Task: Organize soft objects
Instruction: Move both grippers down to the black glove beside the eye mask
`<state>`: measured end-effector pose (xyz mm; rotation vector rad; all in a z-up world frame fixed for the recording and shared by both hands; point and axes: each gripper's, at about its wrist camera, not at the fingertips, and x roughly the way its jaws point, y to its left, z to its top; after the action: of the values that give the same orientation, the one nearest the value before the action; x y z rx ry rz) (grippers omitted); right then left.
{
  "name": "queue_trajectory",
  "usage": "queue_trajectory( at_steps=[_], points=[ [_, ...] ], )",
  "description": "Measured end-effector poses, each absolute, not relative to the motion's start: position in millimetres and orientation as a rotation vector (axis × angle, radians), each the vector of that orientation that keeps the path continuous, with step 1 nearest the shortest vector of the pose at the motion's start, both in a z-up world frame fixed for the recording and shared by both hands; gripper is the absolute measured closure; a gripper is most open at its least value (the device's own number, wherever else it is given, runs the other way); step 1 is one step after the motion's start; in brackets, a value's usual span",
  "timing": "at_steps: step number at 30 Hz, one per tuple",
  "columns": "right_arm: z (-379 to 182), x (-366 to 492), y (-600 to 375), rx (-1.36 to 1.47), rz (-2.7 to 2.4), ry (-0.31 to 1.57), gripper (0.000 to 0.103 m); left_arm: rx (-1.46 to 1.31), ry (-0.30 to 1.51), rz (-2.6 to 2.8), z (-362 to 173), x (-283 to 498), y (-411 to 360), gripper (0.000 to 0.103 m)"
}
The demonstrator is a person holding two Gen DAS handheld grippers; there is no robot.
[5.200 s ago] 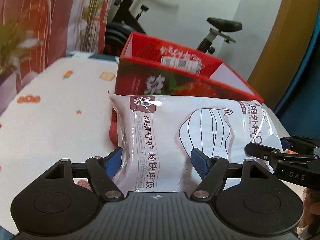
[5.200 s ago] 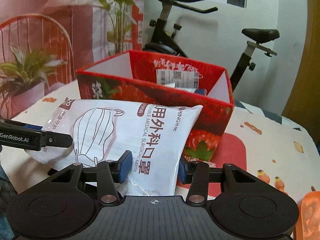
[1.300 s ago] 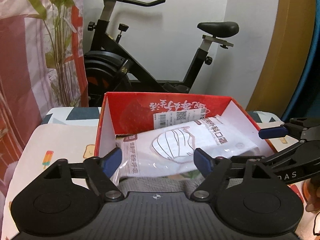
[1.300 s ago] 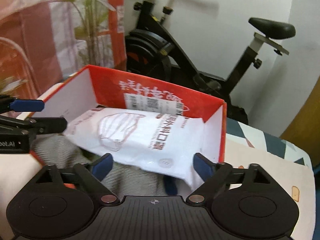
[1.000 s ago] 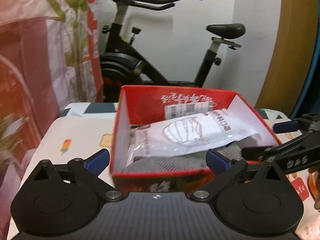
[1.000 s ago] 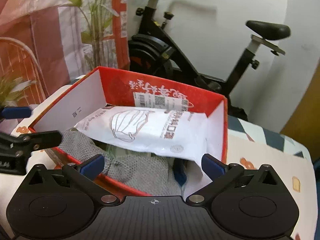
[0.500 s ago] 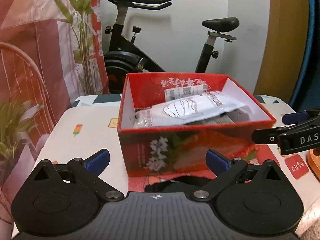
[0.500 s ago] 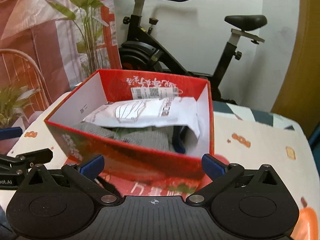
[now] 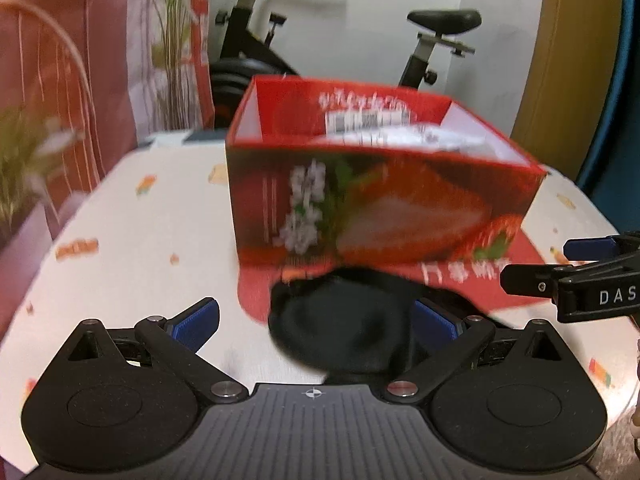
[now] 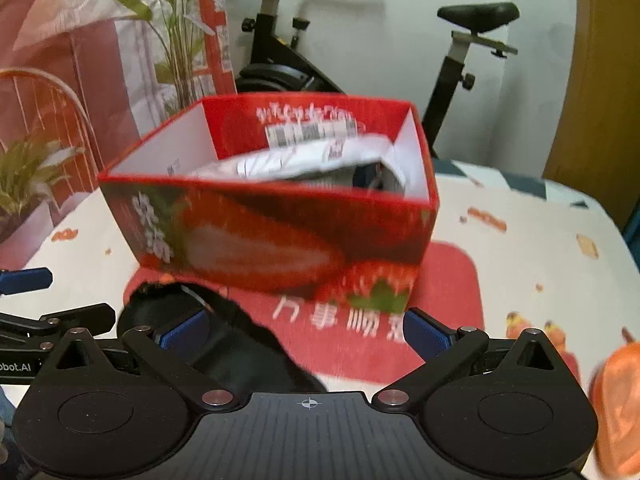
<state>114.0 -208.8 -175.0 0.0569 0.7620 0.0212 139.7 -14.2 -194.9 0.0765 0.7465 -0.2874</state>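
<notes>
A red strawberry-print box [image 9: 376, 204] [image 10: 272, 232] stands on the table with the white face-mask pack [image 9: 424, 138] [image 10: 304, 160] lying inside on grey fabric. A black soft item [image 9: 344, 328] [image 10: 224, 344] lies on the table in front of the box. My left gripper [image 9: 316, 322] is open, low over the black item, which sits between its fingers. My right gripper [image 10: 304, 334] is open too, with the black item at its left finger. Each gripper's tips show at the edge of the other's view.
A red mat [image 10: 448, 280] lies under the box on the white patterned tablecloth [image 9: 120, 232]. An orange object [image 10: 616, 408] sits at the table's right front. An exercise bike [image 10: 360, 40], a plant [image 10: 176, 40] and a chair back [image 9: 60, 80] stand behind the table.
Both grippers let go of the mask pack inside the box, opened wide, pulled back and dropped low toward the black item in front of the box.
</notes>
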Motion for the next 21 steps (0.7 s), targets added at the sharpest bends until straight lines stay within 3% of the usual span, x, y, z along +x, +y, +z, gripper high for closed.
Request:
queue_trajectory(
  at_steps=[9, 21],
  points=[
    [-222.7, 94.2, -200.9, 0.093, 0.019, 0.841, 0.000, 0.103, 0.800, -0.291, -220.5, 132.4, -14.6, 0.000],
    [-232.1, 79.4, -209.6, 0.106, 0.021, 0.855, 0.000, 0.063, 0.851, -0.289, -234.3, 131.2, -10.5, 0.000]
  ],
)
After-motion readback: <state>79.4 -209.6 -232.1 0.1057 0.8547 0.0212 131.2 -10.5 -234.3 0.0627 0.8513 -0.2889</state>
